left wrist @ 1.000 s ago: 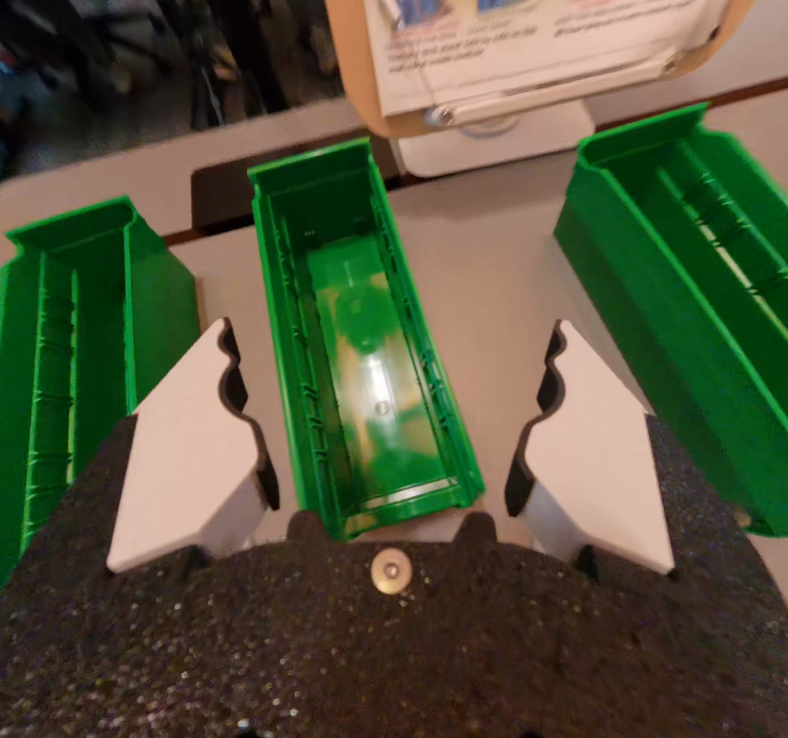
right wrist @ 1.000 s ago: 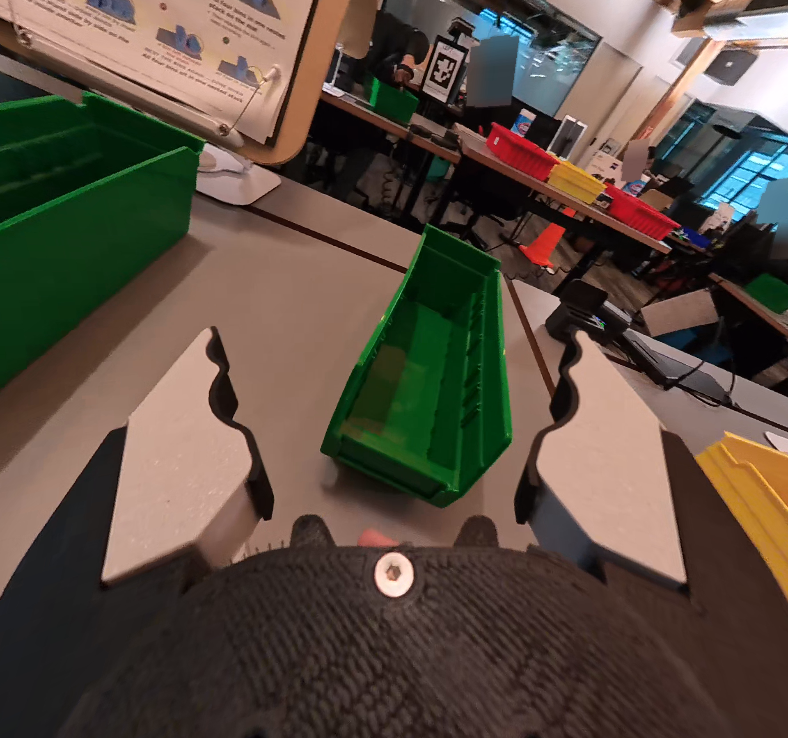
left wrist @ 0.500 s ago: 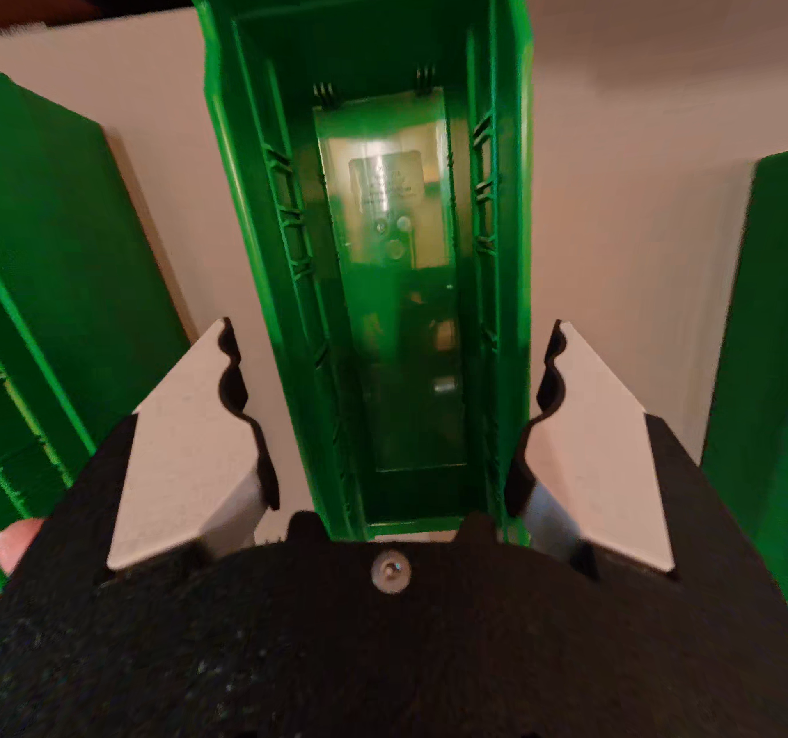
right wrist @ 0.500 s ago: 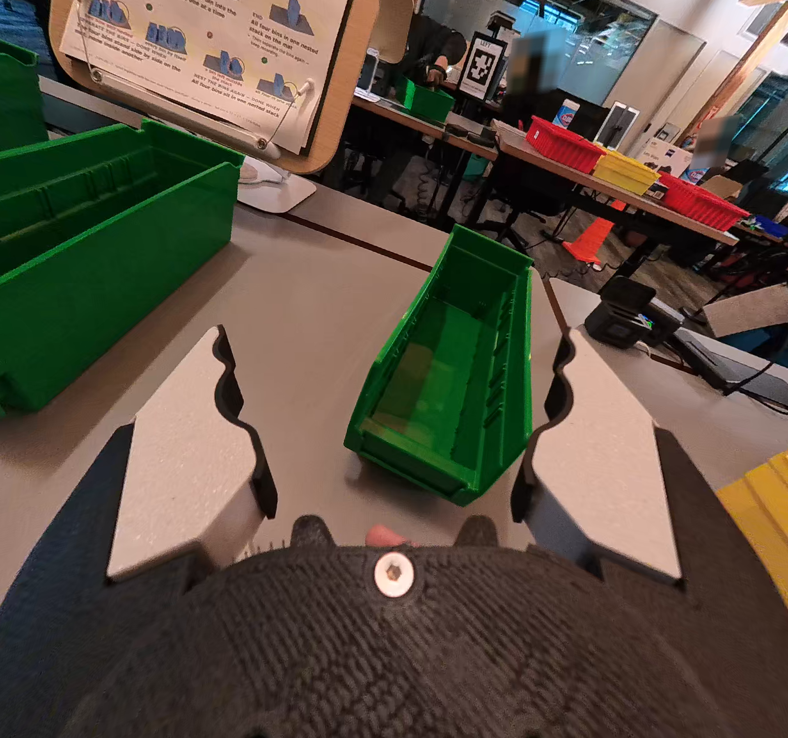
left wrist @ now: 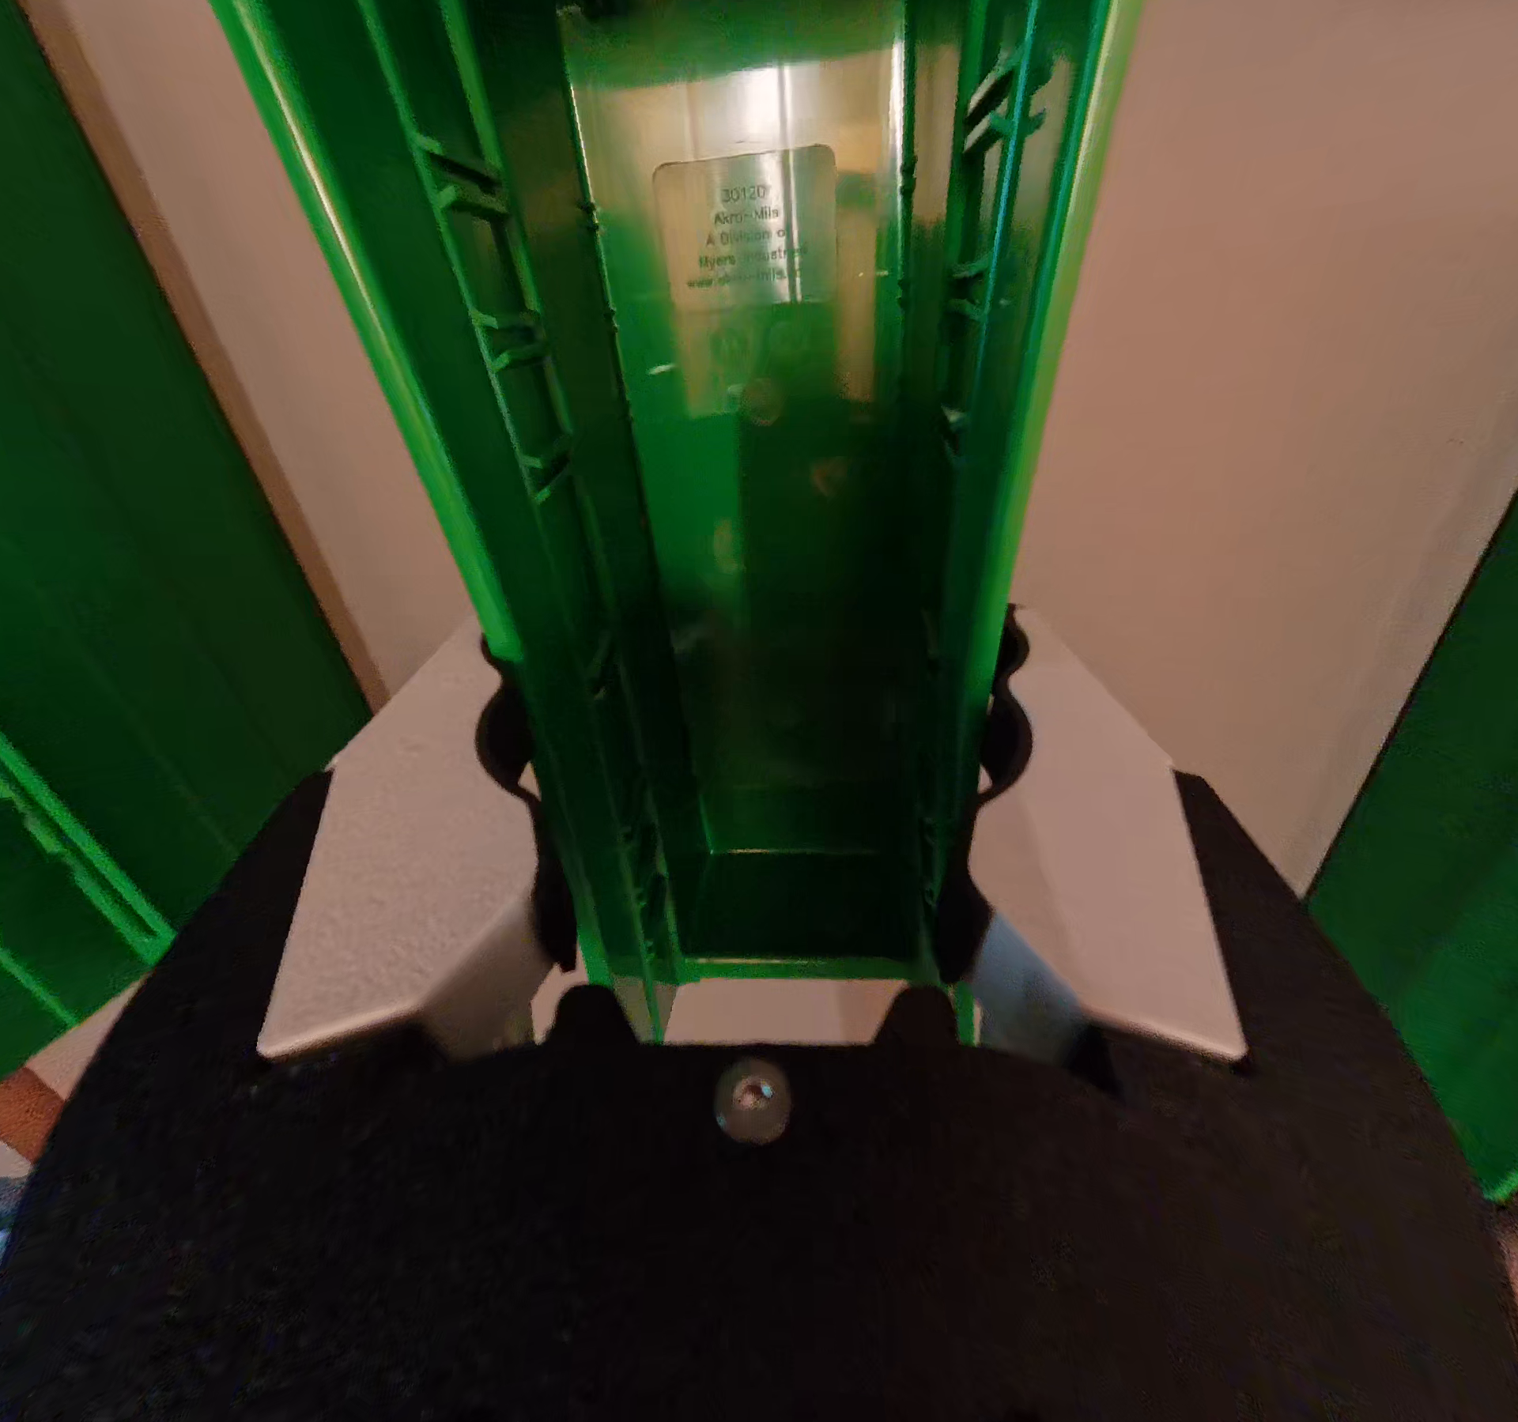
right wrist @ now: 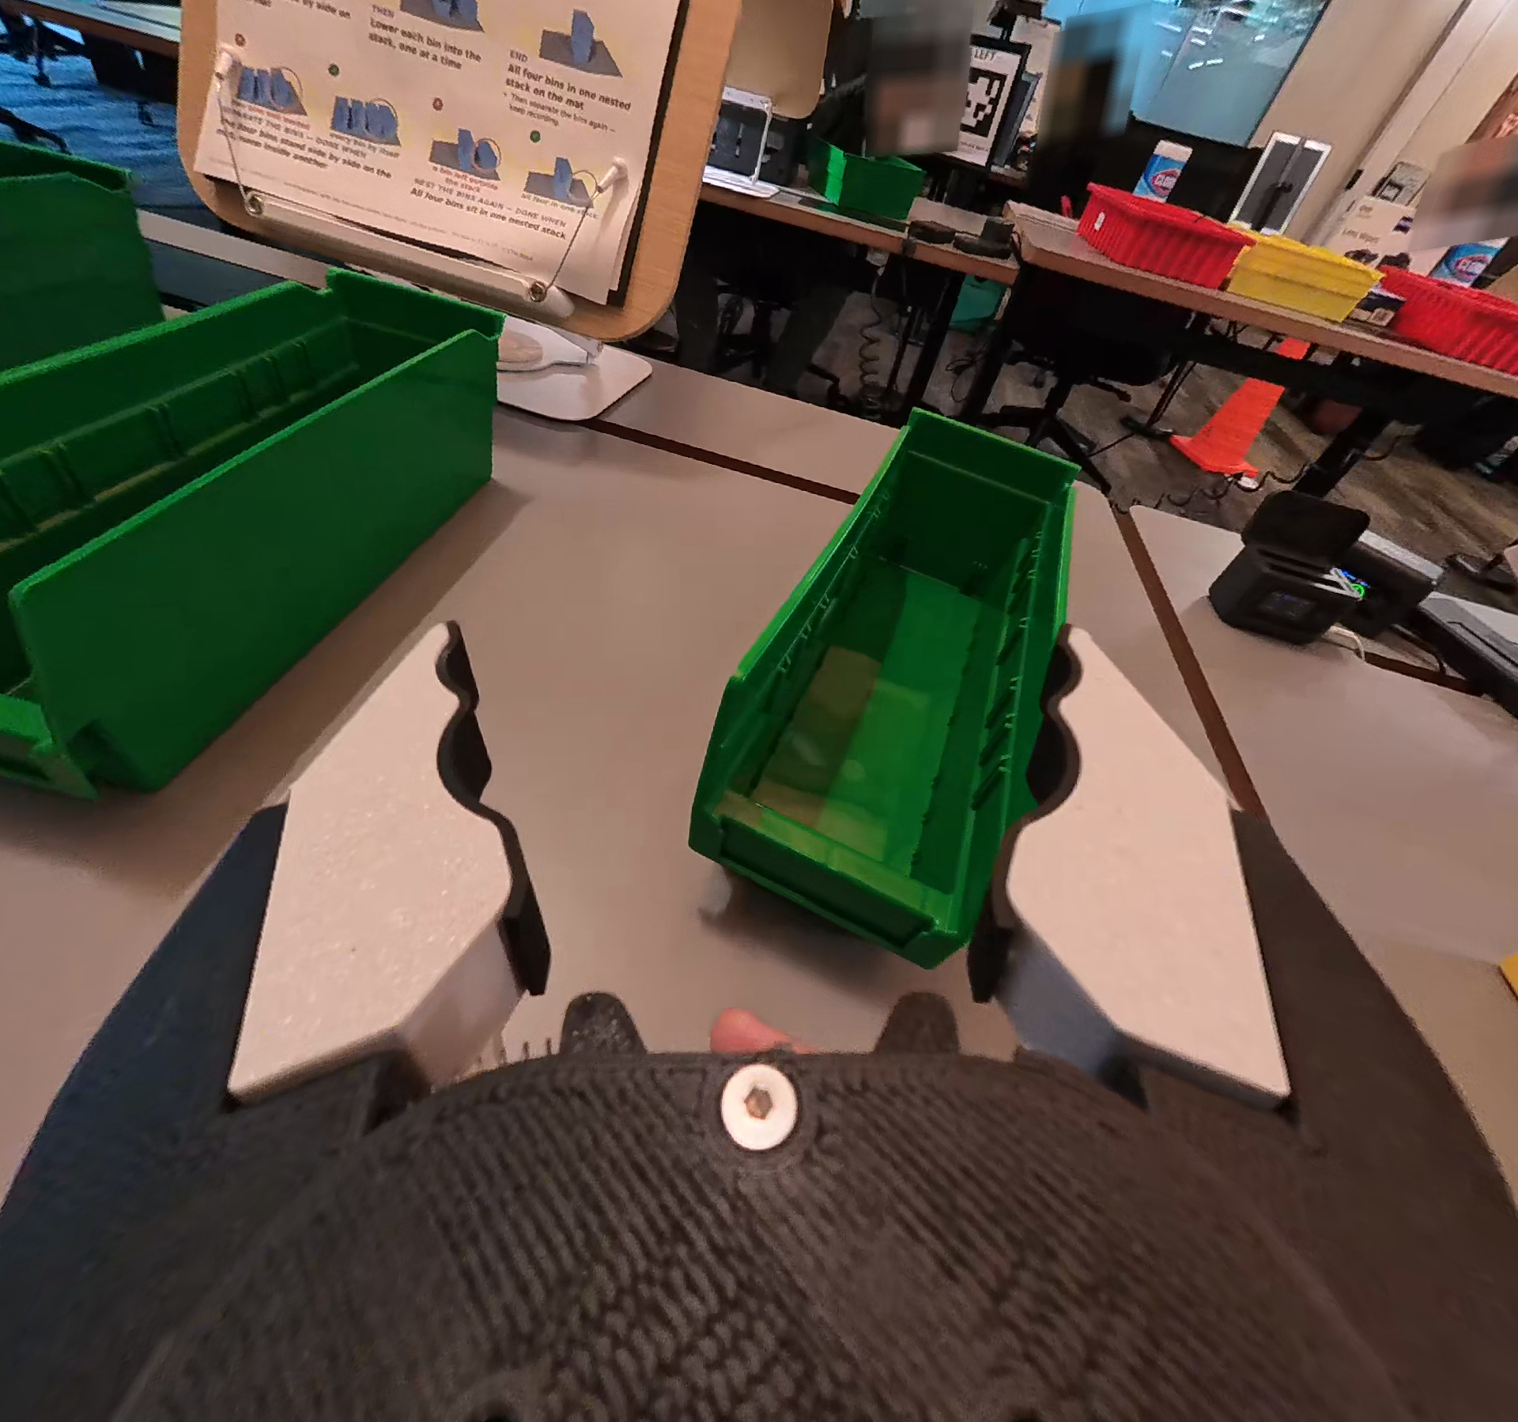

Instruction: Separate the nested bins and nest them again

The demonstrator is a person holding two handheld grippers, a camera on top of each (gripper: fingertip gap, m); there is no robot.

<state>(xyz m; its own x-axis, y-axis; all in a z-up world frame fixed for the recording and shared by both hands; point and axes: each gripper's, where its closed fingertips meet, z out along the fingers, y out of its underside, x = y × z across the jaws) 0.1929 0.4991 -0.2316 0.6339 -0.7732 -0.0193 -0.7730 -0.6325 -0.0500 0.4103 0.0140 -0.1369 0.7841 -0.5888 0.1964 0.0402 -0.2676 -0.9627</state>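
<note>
Gripping the near end of a narrow green bin point(left wrist: 788, 479), the left gripper point(left wrist: 752, 799) has its two white fingers point(left wrist: 411, 890) closed in against the bin's outer side walls, black scalloped pads pressed to the plastic on both sides. The bin runs straight away from the camera, open top facing the lens. Its floor is glossy and mirror-like, throwing back pale ceiling light, with a small rectangular moulded plate point(left wrist: 743, 225) partway along. Ribbed slots line both inner walls. Whether the bin is lifted off the grey table point(left wrist: 1232, 397) or sits on it cannot be told from this angle. Two more green bins flank it, one at the left edge point(left wrist: 123, 561) and one at the right edge point(left wrist: 1437, 849), both apart from the held one.

Right gripper point(right wrist: 756, 808) hangs above the table with fingers spread wide, nothing between them. Ahead of it lies a fourth green bin point(right wrist: 895, 693), on the tabletop, long axis pointing away, its near right corner looking close to the right finger, though the view does not settle whether they touch. Same shape: tapered walls, low front lip, shiny floor. A larger-looking green bin point(right wrist: 230, 496) lies well off to the left. Behind stands a wooden board with an instruction sheet point(right wrist: 443, 85) clipped on. Red and yellow trays point(right wrist: 1232, 249) sit on a far table.
</note>
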